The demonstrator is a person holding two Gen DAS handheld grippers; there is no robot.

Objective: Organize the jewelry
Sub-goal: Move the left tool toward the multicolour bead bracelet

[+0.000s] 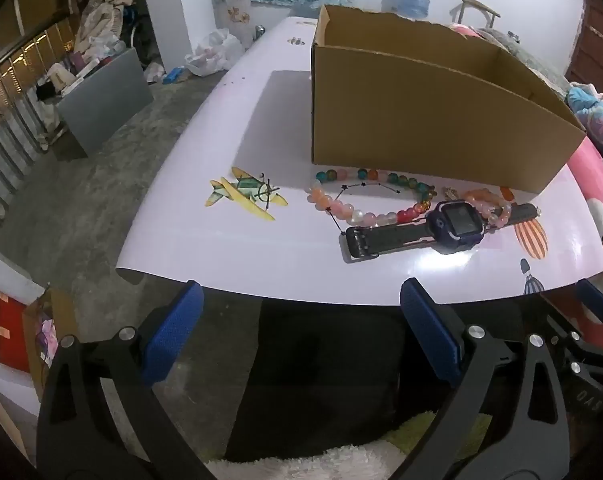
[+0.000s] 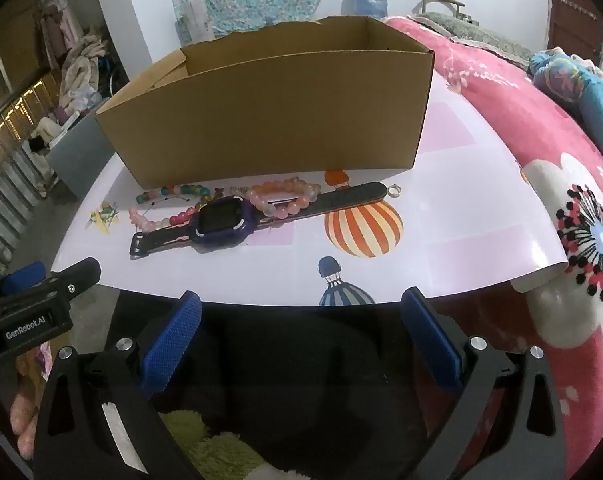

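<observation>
While both grippers hang spread wide and empty short of the near tabletop edge, the watch (image 1: 441, 226) lies flat with its long strap running left to right, face up, just in front of the cardboard box (image 1: 433, 120). A multicoloured bead bracelet (image 1: 365, 200) lies to its left; a pink bead bracelet (image 2: 285, 198) rests over the strap's right half. The left gripper (image 1: 297, 336) and right gripper (image 2: 301, 336) sit side by side. The glossy tabletop (image 2: 461, 220) is printed with balloons, with open surface nearer than the watch. A pink floral quilt (image 2: 541, 160) lies right; concrete floor (image 1: 101, 184) lies left.
</observation>
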